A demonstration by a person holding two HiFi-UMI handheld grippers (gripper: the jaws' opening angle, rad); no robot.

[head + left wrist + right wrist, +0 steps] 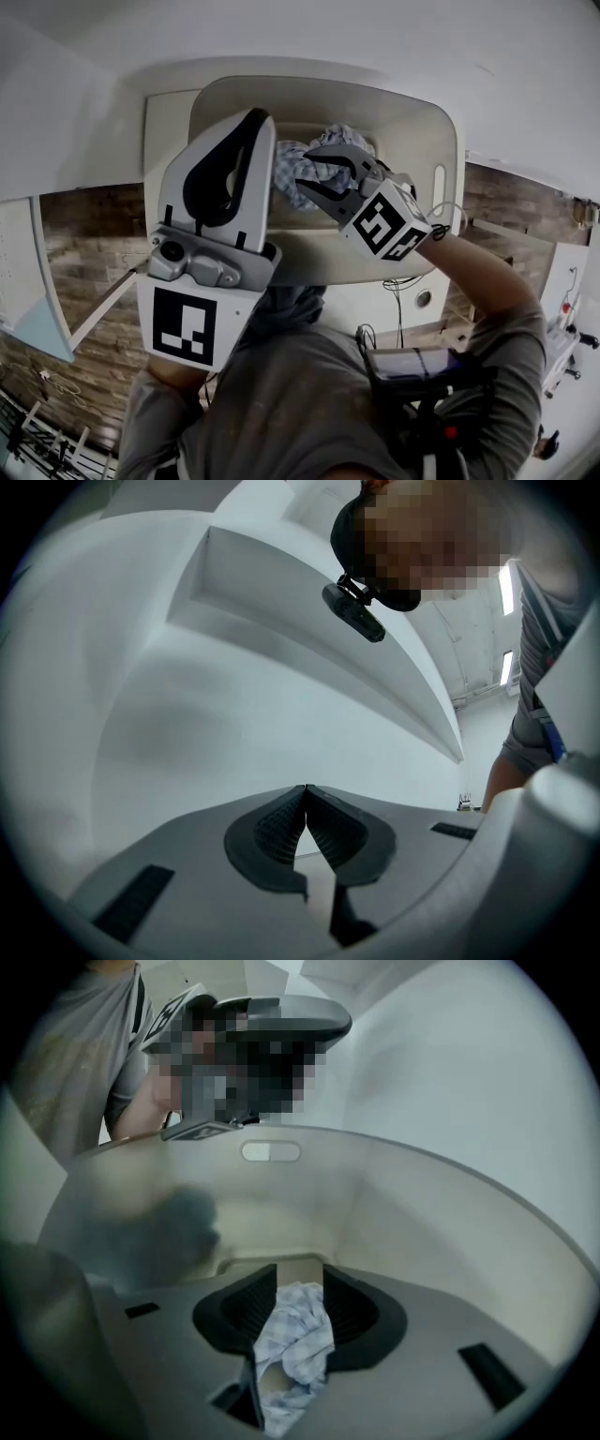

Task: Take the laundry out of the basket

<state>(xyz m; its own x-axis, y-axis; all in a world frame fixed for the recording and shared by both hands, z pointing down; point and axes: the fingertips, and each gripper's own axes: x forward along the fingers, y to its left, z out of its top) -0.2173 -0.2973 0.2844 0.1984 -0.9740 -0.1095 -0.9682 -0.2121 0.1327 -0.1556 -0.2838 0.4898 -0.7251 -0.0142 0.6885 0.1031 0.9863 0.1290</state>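
Observation:
A cream laundry basket [441, 122] stands in front of me, and a blue-and-white checked cloth [286, 167] lies bunched inside it. My right gripper [305, 170] reaches down into the basket with its jaws apart around the cloth. In the right gripper view the checked cloth [298, 1335] lies between the parted pads of that gripper [300, 1274], against the basket's inner wall [422, 1213]; no squeeze on it shows. My left gripper [255, 120] is held up close to the head camera, left of the basket. Its jaws [306, 789] meet at the tips with nothing between them.
The basket rests on a white surface [164, 122] against a pale wall. An oval handle slot [439, 190] pierces the basket's right side. Wood-pattern floor [84, 244] lies to the left and right. My grey-shirted torso [309, 403] and a device at the waist [412, 366] fill the bottom.

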